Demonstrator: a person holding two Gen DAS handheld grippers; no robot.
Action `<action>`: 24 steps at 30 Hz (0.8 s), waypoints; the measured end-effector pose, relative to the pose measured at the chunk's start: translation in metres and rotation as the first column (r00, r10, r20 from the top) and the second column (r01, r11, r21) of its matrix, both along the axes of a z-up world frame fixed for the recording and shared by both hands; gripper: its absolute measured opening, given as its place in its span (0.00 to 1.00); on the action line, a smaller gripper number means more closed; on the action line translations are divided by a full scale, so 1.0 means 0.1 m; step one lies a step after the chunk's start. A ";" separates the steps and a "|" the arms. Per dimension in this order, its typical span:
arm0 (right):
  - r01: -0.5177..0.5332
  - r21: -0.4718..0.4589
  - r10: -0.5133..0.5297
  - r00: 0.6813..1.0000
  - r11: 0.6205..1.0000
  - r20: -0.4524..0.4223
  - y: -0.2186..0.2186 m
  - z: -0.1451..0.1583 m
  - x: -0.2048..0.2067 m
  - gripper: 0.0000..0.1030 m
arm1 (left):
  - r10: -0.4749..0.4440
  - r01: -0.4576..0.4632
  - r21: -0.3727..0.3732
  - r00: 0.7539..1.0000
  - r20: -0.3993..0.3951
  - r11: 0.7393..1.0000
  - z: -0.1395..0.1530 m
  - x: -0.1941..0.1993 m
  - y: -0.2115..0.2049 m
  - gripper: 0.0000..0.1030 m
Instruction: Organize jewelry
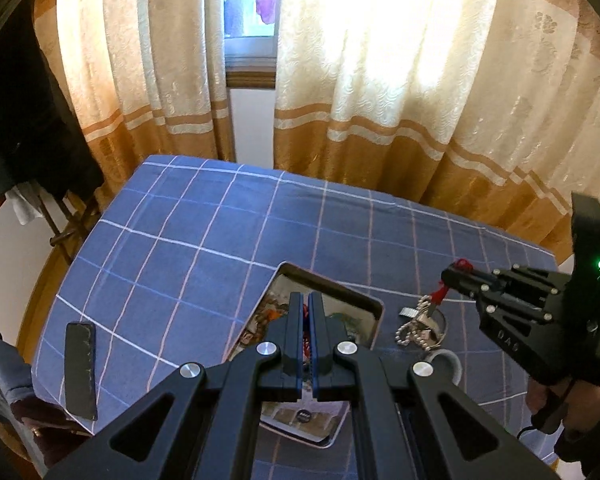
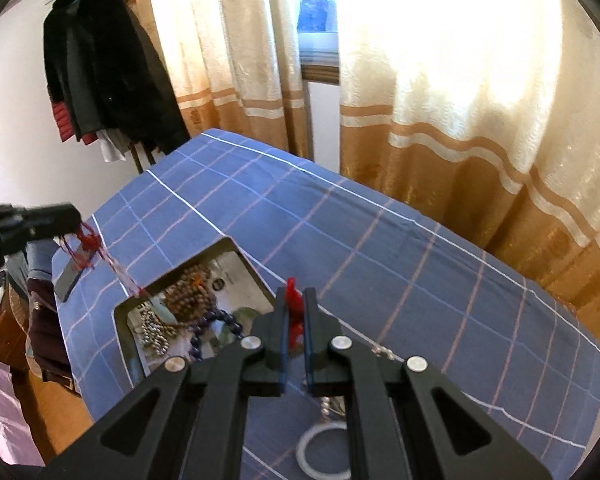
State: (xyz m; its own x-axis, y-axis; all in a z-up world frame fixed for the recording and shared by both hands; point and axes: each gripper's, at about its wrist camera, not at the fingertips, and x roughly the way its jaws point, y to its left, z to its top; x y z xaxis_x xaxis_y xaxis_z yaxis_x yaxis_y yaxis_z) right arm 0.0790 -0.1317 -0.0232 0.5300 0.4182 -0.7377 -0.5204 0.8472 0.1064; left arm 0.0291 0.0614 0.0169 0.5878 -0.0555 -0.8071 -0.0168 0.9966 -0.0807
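Note:
A shallow metal tray (image 2: 120, 322) lies on the blue checked tablecloth and holds brown beads (image 2: 190, 294), dark blue beads (image 2: 220, 322) and a silver bead chain (image 2: 154, 330). My left gripper (image 1: 309, 312) is shut on a red cord; in the right wrist view it (image 2: 74, 216) hangs the cord (image 2: 88, 242) with a pale pendant (image 2: 162, 312) down into the tray. My right gripper (image 2: 296, 308) is shut on another red cord (image 1: 440, 292), from which a silver piece (image 1: 416, 312) hangs. A silver ball chain (image 1: 410, 332) and a white bangle (image 2: 324, 450) lie on the cloth to the right of the tray.
A dark flat bar (image 1: 81, 370) lies at the table's left edge. Curtains (image 1: 380, 80) hang behind the table. Dark clothes (image 2: 100, 64) hang on a rack at the left. A wooden chair with clothing (image 2: 32, 320) stands by the table's left side.

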 end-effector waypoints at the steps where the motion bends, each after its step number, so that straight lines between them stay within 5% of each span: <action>1: -0.006 0.000 0.006 1.000 1.000 0.002 0.03 0.01 0.00 0.08 | 0.003 -0.003 0.000 1.000 -0.004 1.000 -0.02 0.00 0.02 0.01; 24: -0.155 -0.010 0.155 0.988 0.988 -0.001 0.78 -0.01 -0.09 0.08 | 0.066 -0.064 0.021 0.995 -0.077 0.998 -0.35 -0.06 0.39 0.01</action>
State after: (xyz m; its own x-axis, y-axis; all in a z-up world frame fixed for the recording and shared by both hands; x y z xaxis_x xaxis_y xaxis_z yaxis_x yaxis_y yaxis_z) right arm 0.0699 -0.0541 -0.0238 0.4590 0.4875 -0.7427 -0.6455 0.7575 0.0982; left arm 0.0228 0.1006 -0.0178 0.5251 -0.0038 -0.8510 -0.0870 0.9945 -0.0581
